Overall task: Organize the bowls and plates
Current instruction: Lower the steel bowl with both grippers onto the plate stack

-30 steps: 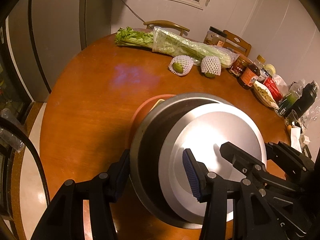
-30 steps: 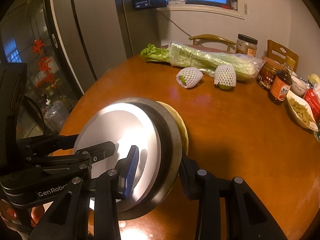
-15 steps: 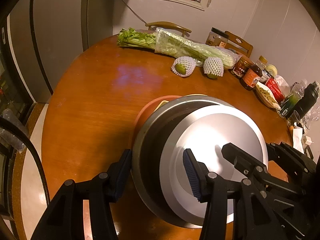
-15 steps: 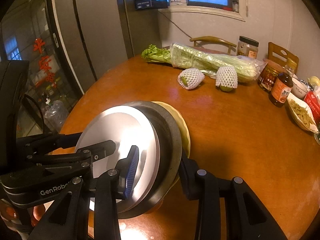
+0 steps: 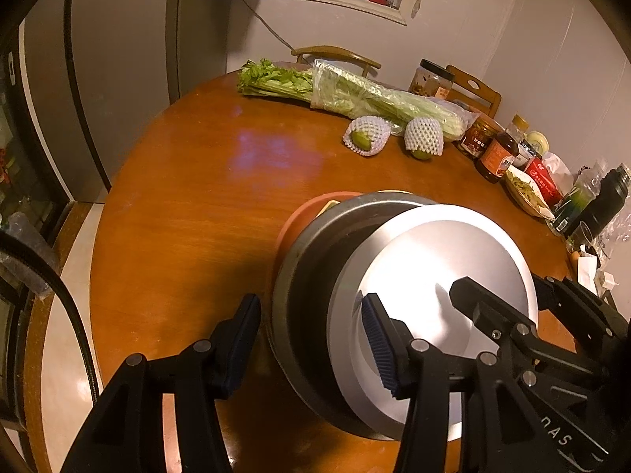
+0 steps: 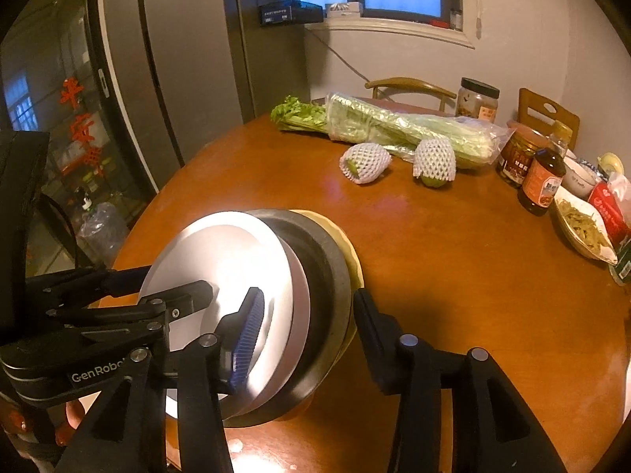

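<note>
A stack of dishes is held tilted above the round wooden table (image 5: pixel 205 213): a silver plate (image 5: pixel 434 260), a dark metal bowl (image 5: pixel 311 268), a yellow dish (image 6: pixel 351 260) and an orange-red plate (image 5: pixel 299 216) behind. My left gripper (image 5: pixel 311 327) straddles the stack's left rim, one finger inside on the silver plate, one outside the dark bowl. My right gripper (image 6: pixel 307 315) clamps the opposite rim the same way. The stack's underside is hidden.
Bagged celery (image 5: pixel 355 94), two net-wrapped fruits (image 5: pixel 366 136) and jars, sauce bottles (image 5: pixel 499 155), a food dish and a dark flask (image 5: pixel 599 207) crowd the far and right side. Chairs stand behind. A fridge (image 6: pixel 169 90) stands left of the table.
The stack and both grippers have shifted slightly; the table's far items appear a little farther off and lower in view. The grips are unchanged.
</note>
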The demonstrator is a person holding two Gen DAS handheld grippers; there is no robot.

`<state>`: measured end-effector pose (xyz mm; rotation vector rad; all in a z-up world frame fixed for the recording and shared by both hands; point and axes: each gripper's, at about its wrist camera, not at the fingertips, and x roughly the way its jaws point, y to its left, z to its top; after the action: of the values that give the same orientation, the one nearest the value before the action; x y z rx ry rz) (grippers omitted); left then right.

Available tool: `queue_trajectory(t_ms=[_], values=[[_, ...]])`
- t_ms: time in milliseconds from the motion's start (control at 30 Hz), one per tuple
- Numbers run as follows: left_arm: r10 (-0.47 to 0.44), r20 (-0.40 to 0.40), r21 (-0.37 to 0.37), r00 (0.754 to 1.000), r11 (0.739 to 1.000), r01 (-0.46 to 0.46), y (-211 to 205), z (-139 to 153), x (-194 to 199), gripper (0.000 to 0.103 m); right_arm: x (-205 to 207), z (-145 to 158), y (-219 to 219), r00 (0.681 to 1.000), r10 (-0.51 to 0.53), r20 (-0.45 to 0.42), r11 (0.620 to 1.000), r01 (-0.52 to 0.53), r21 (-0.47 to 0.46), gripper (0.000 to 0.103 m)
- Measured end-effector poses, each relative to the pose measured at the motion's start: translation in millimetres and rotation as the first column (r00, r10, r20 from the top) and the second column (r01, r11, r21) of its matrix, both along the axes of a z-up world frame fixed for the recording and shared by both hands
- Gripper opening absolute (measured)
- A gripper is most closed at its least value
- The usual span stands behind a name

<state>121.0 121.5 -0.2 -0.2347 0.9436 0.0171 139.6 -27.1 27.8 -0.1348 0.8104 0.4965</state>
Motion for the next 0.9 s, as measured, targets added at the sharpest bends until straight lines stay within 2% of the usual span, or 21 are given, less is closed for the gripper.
queue_trajectory(t_ms=[267,400,733,900], values=[[0.007,0.029,0.008,1.0,1.0,-0.007,2.6,9.1,-7.5,0.056,-1.6,0.2,-2.0,1.0,-0.021,0.015,1.0,0.021,-0.018,0.059],[0.008,0.034,0.004,0.999,1.0,-0.008,4.6,11.1,-11.3,0.056,-3.5,3.7,-6.6,0.999,-0.032,0.024,0.999,0.032,0.007,0.063],[0.014,0.044,-0.045,0.999,0.999,-0.012,11.0,11.1,-20.1,0.06,-5.1,4.4,-19.8,0.998,-0.061,0.015,0.997,0.061,0.037,0.067],[-0.007,0.017,-0.082,1.0,0.997,0.008,8.1,2.3,-13.9,0.062,-4.2,1.5,-26.7,0.997,-0.078,-0.018,0.994,0.08,0.079,0.07]])
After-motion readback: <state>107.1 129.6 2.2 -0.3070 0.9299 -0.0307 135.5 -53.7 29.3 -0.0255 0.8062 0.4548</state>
